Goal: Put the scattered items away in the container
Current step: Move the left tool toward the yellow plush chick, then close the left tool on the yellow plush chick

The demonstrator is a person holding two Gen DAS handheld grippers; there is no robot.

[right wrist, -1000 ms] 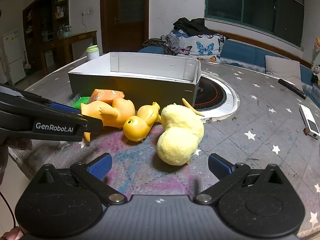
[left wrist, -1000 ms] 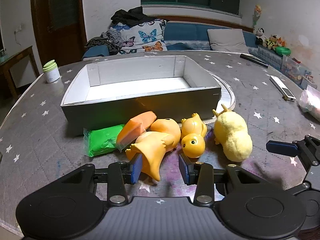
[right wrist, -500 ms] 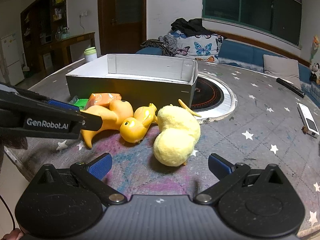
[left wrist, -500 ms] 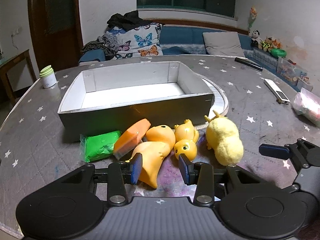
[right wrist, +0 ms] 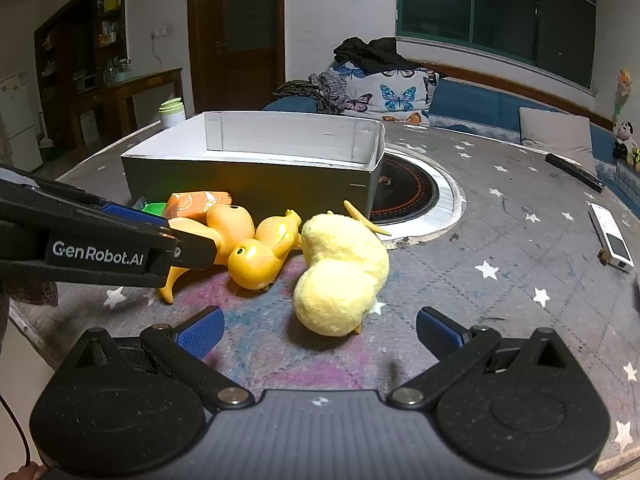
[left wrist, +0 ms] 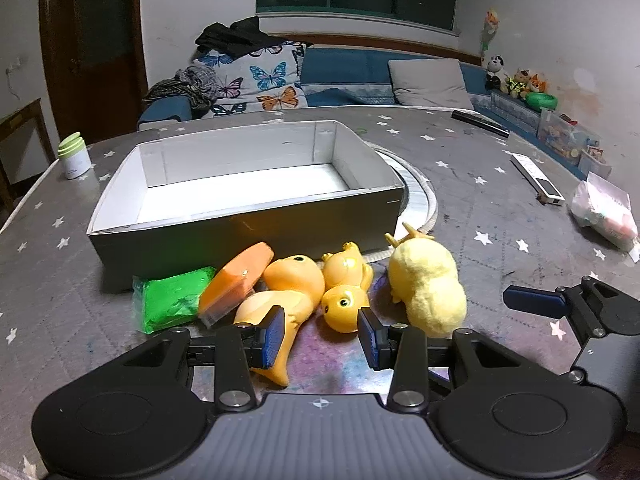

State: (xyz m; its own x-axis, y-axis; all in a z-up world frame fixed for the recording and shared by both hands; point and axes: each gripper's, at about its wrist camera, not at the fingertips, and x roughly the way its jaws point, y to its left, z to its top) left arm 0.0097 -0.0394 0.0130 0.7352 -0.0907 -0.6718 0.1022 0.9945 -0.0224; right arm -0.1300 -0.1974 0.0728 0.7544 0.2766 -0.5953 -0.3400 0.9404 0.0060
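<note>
Desk (left wrist: 472, 200): round, covered in grey cloth printed with white stars; a round black hob with a pale ring (right wrist: 416, 196) set in its middle. Room: dark window, brown door, blue sofa with a butterfly-print cushion (left wrist: 260, 84) behind.

Container (left wrist: 248, 184): shallow open box, grey outside, white inside, nothing visible in it.

Scattered items, in a row against its near wall: green packet (left wrist: 172, 304), orange packet (left wrist: 236, 276), large orange duck (left wrist: 280, 296) lying on its side, small yellow duck (left wrist: 344, 292) touching it, yellow plush chick (right wrist: 340, 272) just beside.

Left tool (left wrist: 320, 336): fingers spread, nothing between them, over the large duck's bill end; side marked "GenRobot.AI".

Right tool (right wrist: 318, 330): fingers spread wide, holding nothing, just short of the plush chick.
</note>
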